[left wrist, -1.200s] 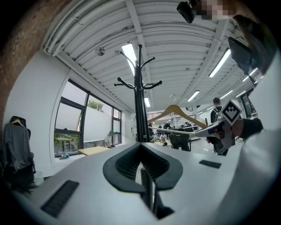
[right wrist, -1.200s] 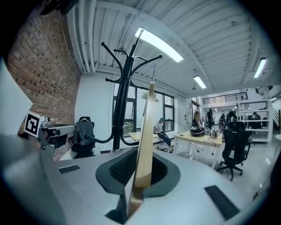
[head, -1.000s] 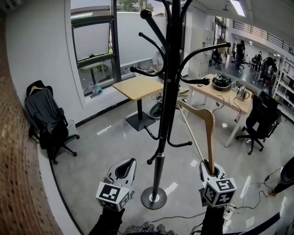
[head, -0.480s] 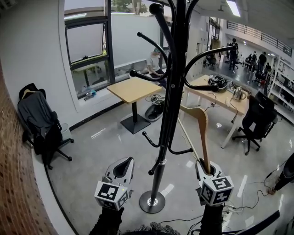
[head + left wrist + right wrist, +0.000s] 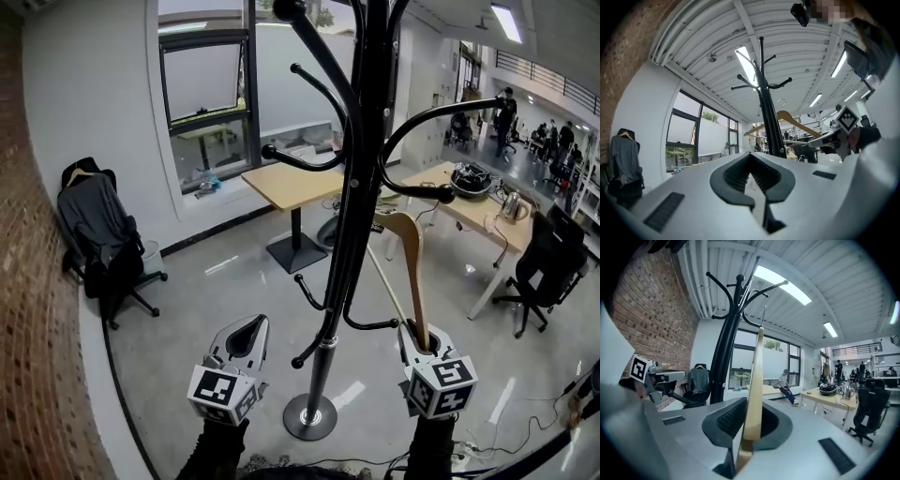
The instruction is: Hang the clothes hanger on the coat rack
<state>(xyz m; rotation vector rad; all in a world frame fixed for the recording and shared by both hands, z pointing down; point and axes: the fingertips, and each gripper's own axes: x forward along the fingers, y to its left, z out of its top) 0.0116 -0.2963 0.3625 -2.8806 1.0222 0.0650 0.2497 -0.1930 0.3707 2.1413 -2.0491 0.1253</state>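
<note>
Closer than a second ago: the clothes hanger (image 5: 415, 281) and both hand-held grippers are now sitting nearer the coat rack (image 5: 356, 216) pole.

- **Clothes hanger:** wooden, standing up from the right hand-held gripper (image 5: 419, 343), whose jaws are clamping the end of one arm. Its shoulder is reaching just right of the pole, below a curved rack arm (not hooked on anything).
- **Left hand-held gripper (image 5: 242, 339):** the jaws are resting together, gripping nothing, and it is hovering left of the pole.
- **Rack base (image 5: 310, 417):** standing on the glossy floor (image 5: 216, 291), between the two grippers.
- **Window (image 5: 202, 103):** showing behind.
</note>
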